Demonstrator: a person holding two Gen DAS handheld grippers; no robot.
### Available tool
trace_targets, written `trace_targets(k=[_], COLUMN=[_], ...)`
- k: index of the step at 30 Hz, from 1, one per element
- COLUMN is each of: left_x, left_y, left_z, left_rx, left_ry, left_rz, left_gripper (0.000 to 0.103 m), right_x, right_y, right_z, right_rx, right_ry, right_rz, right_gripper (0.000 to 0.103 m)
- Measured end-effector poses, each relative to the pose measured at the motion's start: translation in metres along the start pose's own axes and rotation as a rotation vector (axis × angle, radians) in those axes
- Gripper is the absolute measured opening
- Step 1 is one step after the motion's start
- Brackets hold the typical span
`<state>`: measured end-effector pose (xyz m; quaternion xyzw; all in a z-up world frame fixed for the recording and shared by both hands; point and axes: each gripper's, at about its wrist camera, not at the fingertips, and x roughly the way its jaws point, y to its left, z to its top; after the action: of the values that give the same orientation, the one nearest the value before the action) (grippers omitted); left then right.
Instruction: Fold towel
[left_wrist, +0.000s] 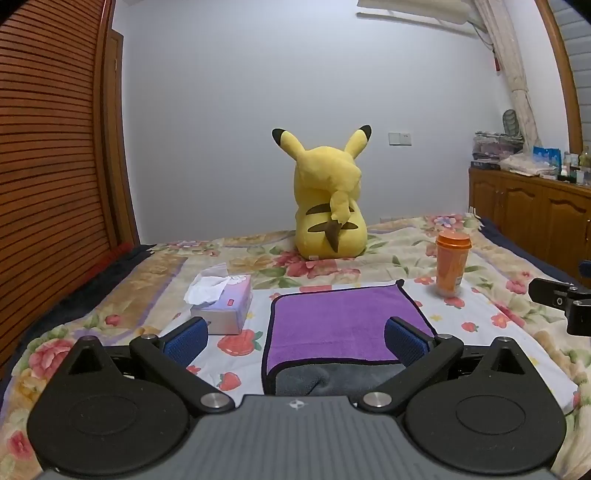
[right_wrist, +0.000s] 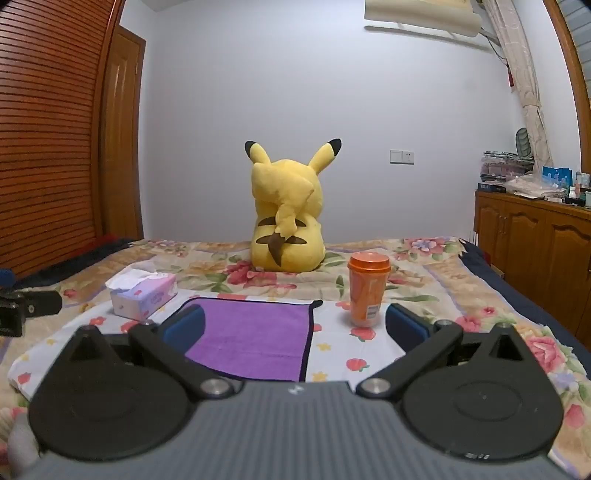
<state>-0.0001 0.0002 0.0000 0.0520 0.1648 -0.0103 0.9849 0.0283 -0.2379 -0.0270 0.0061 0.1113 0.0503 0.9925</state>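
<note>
Purple towel (left_wrist: 343, 325) lies flat on the floral bedspread (left_wrist: 491, 295), w/ a dark-edged fold near the camera showing its grey underside. Left gripper (left_wrist: 295, 334) hovers just over the towel's near edge, blue pads (left_wrist: 186, 338) spread wide, nothing between them. Right gripper (right_wrist: 295, 325) sits near the towel's right side — jaws likewise apart, holding nothing.

Tissue box (left_wrist: 223, 304) just left of the towel, a tissue sticking out the top. Orange lidded cup (right_wrist: 367, 291) stands upright beside the towel's far right corner. Pikachu plush (left_wrist: 328, 199) sits farther back — facing the wall. Wooden cabinet (right_wrist: 535, 254) along the right.
</note>
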Motion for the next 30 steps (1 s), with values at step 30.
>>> trace_targets(k=[30], left_x=[0.0018], left_y=[0.0056], left_z=[0.0070], left_rx=[0.005], left_ry=[-0.011], left_rz=[0.004], left_gripper=[0.103], right_x=[0.0000], right_y=[-0.0011], right_z=[0.0008], right_rx=[-0.004], right_ry=[-0.002], right_rz=[-0.003], right_gripper=[0.103])
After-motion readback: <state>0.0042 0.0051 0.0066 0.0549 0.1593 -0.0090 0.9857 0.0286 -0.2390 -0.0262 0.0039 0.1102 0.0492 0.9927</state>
